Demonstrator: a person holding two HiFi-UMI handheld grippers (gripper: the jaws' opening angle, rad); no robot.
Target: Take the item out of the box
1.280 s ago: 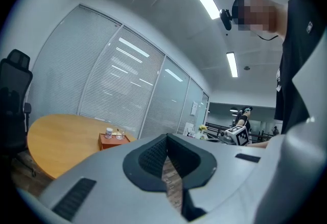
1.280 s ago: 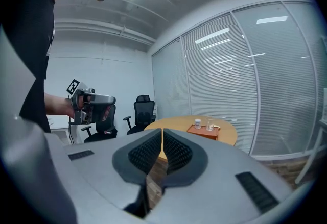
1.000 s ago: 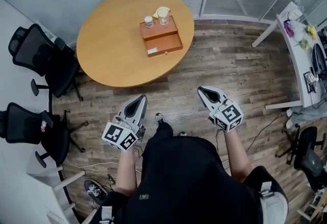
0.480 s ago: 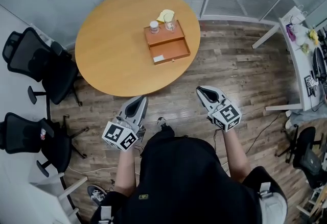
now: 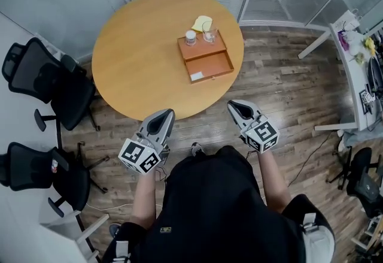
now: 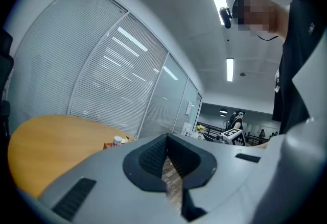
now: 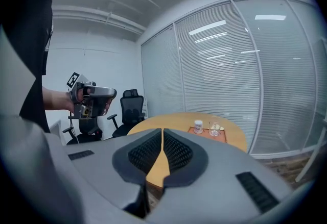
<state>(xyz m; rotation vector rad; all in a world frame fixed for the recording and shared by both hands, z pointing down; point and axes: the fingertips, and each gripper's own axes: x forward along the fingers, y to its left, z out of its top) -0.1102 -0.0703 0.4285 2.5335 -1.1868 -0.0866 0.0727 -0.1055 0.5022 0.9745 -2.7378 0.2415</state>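
A big round wooden table (image 5: 143, 46) stands by the window blinds. Two black chairs (image 5: 42, 76) stand beside it. An orange box (image 5: 203, 51) sits on the table's far right part, and its drawer (image 5: 210, 66) is open. The left gripper (image 5: 165, 113) and the right gripper (image 5: 233, 105) hang near the table's edge, well apart from the box. Both have their jaws pressed together on nothing. A little jar (image 5: 191, 37) and a glass (image 5: 209, 35) stand on the box. A small white thing (image 5: 196, 76) lies in the drawer.
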